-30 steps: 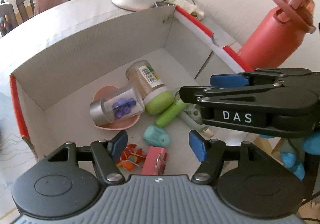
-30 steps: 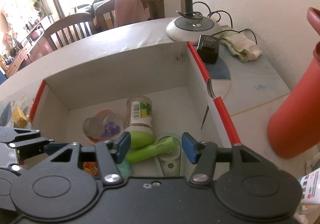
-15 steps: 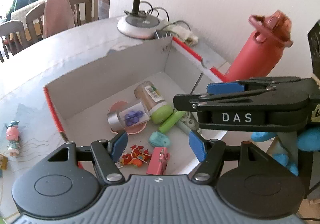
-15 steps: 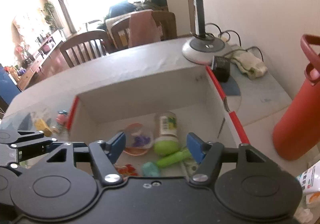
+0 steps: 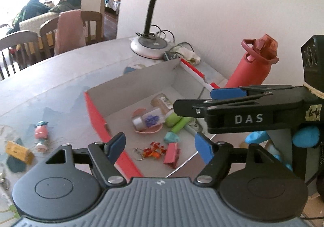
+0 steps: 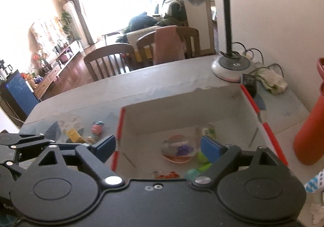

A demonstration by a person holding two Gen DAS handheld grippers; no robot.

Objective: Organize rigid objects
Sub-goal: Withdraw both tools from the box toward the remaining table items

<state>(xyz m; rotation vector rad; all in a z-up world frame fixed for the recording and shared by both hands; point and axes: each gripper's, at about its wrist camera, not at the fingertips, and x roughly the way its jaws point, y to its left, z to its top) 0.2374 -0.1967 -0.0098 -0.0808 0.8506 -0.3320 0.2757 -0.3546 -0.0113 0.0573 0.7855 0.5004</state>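
A white cardboard box with red edges holds several small things: a clear jar of blue beads on a pink dish, a green-capped jar, a green tube, a teal lump, a pink clip and an orange trinket. My left gripper hangs above the box's near edge, jaws opening, nothing between them. My right gripper is also above the box, jaws opening and empty. In the left wrist view it crosses from the right.
A small pink figure and a yellow block lie on the table left of the box. A red bottle stands to its right. A desk lamp with cables sits behind it. Chairs stand beyond the table.
Both grippers have risen and drawn back from the box, so more of the table shows. The jaws of both have widened, the right gripper's the most.
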